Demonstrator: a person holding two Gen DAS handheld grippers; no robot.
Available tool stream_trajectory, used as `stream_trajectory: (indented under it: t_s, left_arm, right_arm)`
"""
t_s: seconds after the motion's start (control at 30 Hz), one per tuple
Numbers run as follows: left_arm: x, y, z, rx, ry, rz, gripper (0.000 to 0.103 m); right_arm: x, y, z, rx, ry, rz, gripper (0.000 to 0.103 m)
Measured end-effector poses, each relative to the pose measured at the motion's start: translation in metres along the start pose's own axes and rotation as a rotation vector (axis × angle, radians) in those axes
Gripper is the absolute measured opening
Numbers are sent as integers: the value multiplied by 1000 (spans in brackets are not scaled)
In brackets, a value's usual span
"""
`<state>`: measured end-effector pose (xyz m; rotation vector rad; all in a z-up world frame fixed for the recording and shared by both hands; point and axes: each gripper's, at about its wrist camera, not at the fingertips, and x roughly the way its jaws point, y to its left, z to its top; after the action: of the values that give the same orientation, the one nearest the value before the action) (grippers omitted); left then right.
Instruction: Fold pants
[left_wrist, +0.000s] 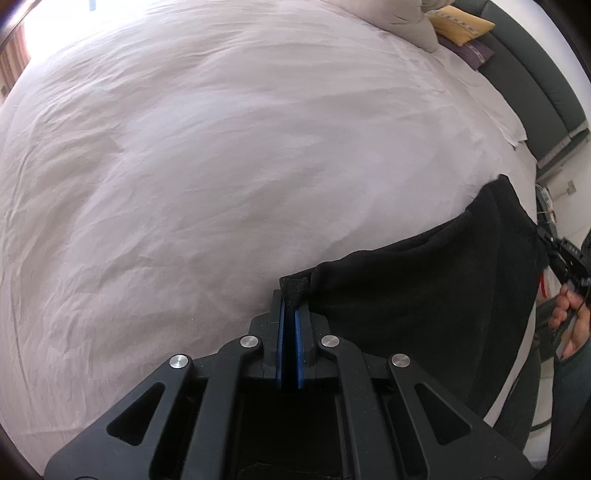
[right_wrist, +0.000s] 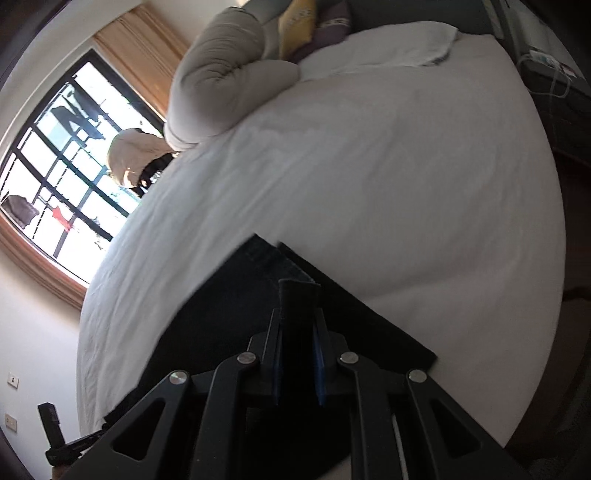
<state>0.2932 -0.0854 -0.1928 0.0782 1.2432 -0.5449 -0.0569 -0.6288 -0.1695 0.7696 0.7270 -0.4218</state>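
The black pants (left_wrist: 424, 295) hang stretched between my two grippers above the near edge of the white bed (left_wrist: 221, 166). My left gripper (left_wrist: 291, 295) is shut on a corner of the pants. The right gripper (left_wrist: 561, 254) shows at the far right of the left wrist view, holding the other end. In the right wrist view my right gripper (right_wrist: 298, 314) is shut on a thick fold of the pants (right_wrist: 229, 325), which spread dark below and to the left over the bed (right_wrist: 369, 166).
A rolled beige duvet (right_wrist: 221, 74), a yellow pillow (left_wrist: 461, 24) and a purple pillow (left_wrist: 476, 51) lie at the head of the bed by a dark headboard (left_wrist: 535, 85). A window (right_wrist: 62, 166) is at the left. A nightstand with cables (right_wrist: 550, 70) stands beside the bed.
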Motion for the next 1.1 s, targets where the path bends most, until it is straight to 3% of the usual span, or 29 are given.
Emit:
stream_trajectory:
  t_s: [0.23, 0.47, 0.67, 0.8, 1.0, 1.1]
  left_arm:
    - [3, -9, 2, -37, -14, 34, 3]
    - [4, -9, 7, -60, -12, 39, 3]
    - [5, -8, 6, -61, -8, 36, 3]
    - [6, -6, 5, -68, -10, 30, 3]
    - [5, -8, 4, -58, -13, 46, 3]
    - [5, -10, 3, -61, -17, 47, 4]
  right_arm:
    - [-30, 0, -8, -49, -79, -1, 14]
    - [10, -38, -20, 79, 37, -38, 14]
    - [3, -30, -15, 36, 5, -29, 13]
    - [26, -37, -16, -2, 61, -59, 13]
    - [14, -44, -19, 24, 58, -47, 15]
    - [1, -56, -15, 78, 36, -92, 15]
